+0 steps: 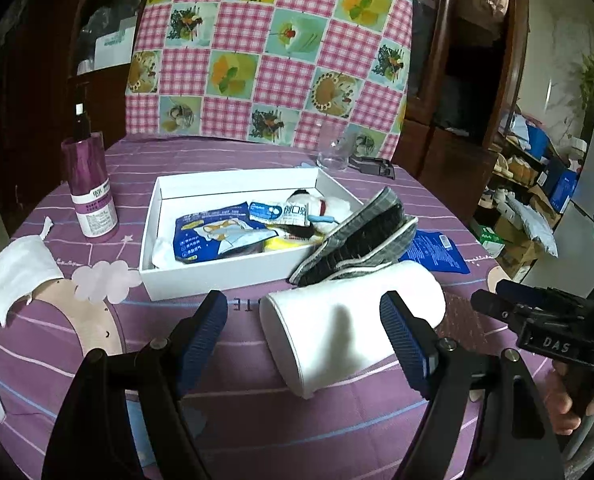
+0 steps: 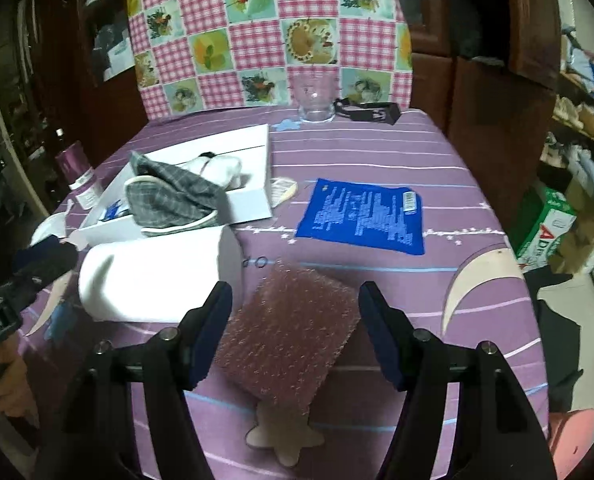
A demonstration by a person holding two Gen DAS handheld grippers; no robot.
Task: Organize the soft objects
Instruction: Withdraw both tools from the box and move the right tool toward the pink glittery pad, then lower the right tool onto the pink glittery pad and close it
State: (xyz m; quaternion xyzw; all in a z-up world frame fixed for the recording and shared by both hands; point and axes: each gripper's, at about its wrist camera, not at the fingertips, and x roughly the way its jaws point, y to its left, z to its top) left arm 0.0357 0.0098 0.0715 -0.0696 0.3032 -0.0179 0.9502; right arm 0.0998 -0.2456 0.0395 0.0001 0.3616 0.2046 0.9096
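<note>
A: Counts?
B: One white box (image 1: 201, 276) holding packets, two grey plaid slippers (image 1: 357, 236); one smooth white roll (image 1: 349, 328); one bubbly pink pad (image 2: 289, 336) on the table.
A: Tongs?
B: Left gripper (image 1: 303, 328) and right gripper (image 2: 295, 328) both spread, empty.

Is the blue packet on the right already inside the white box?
No. In the right wrist view the blue packet lies flat on the purple tablecloth, outside and to the right of the white box.
</note>
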